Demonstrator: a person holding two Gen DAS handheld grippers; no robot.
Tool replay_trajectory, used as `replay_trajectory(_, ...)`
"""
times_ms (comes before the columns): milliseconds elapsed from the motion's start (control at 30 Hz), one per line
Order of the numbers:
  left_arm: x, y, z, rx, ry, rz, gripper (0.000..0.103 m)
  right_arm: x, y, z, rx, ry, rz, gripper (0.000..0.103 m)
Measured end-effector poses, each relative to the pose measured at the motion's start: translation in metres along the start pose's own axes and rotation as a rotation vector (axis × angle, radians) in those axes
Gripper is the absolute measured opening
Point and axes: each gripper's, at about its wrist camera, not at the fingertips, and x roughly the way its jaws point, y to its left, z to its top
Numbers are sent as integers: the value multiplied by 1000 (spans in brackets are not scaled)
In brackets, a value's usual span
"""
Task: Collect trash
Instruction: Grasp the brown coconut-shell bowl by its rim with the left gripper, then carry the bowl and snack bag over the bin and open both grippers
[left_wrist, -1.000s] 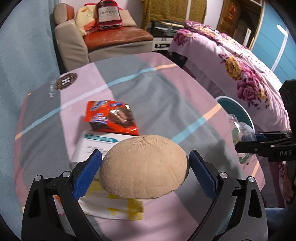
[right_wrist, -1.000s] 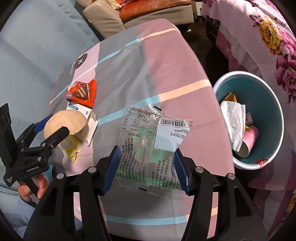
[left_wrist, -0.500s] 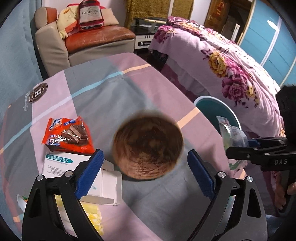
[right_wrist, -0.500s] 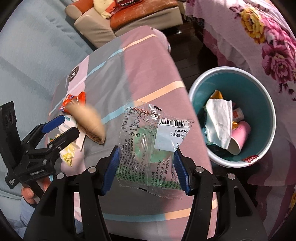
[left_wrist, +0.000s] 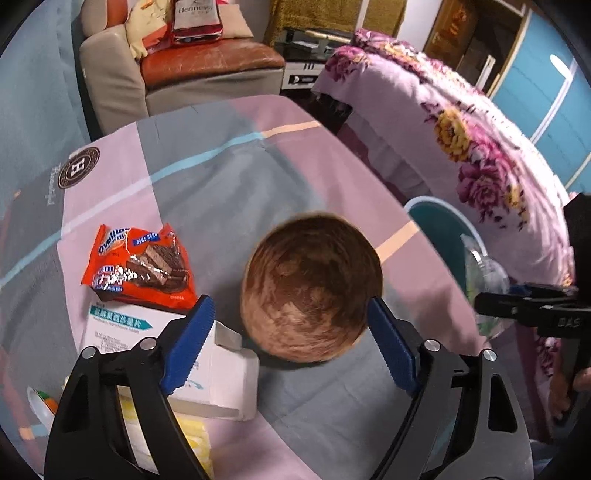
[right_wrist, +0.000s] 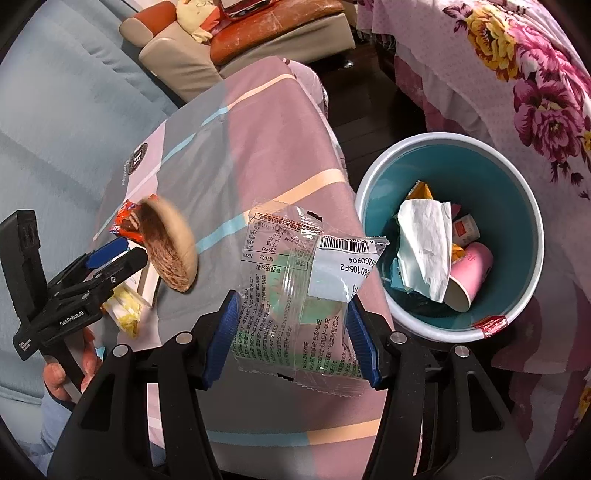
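Clear plastic wrapper (right_wrist: 303, 295) — clamped in right gripper (right_wrist: 291, 339), beside the bin (right_wrist: 369, 192) | left gripper (left_wrist: 291, 343) closing, nothing gripped — brown shell (left_wrist: 312, 288) ahead, off its pads | bin part filled | left on surface (left_wrist: 221, 192): orange packet (left_wrist: 140, 266), white box (left_wrist: 122, 332)

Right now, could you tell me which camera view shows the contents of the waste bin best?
The right wrist view: it looks down into the teal waste bin, showing a white tissue, a pink paper cup and wrappers. The left wrist view catches only a slice of the waste bin past the table edge, its contents hidden.
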Motion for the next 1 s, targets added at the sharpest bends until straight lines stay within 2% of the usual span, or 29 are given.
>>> replay_trajectory(67,11,3,3,-11,26,-1,72,2,0,2,-1,1,-1,54)
replay_trajectory(333,42,11,11,-34,79,16,68,7,-4,14,-7,2,-23,55)
replay_trajectory(400,50,12,12,-43,95,17,52,9,-5,18,-6,2,-28,55)
replay_trajectory(433,53,12,12,-43,100,22,39,10,-6,20,-6,0,-32,55)
replay_trajectory(467,54,11,12,-32,86,46,33,11,-6,22,-5,-1,-35,55)
replay_trajectory(600,53,3,15,-19,65,56,23,12,-12,29,4,-6,-40,55)
replay_trajectory(667,46,-1,18,-25,38,65,14,12,-14,31,5,-14,-42,54)
replay_trajectory(800,34,-16,24,-16,9,85,9,8,-18,33,4,-36,-43,54)
replay_trajectory(1000,20,-47,31,28,-8,62,8,-2,-27,33,13,-64,-35,54)
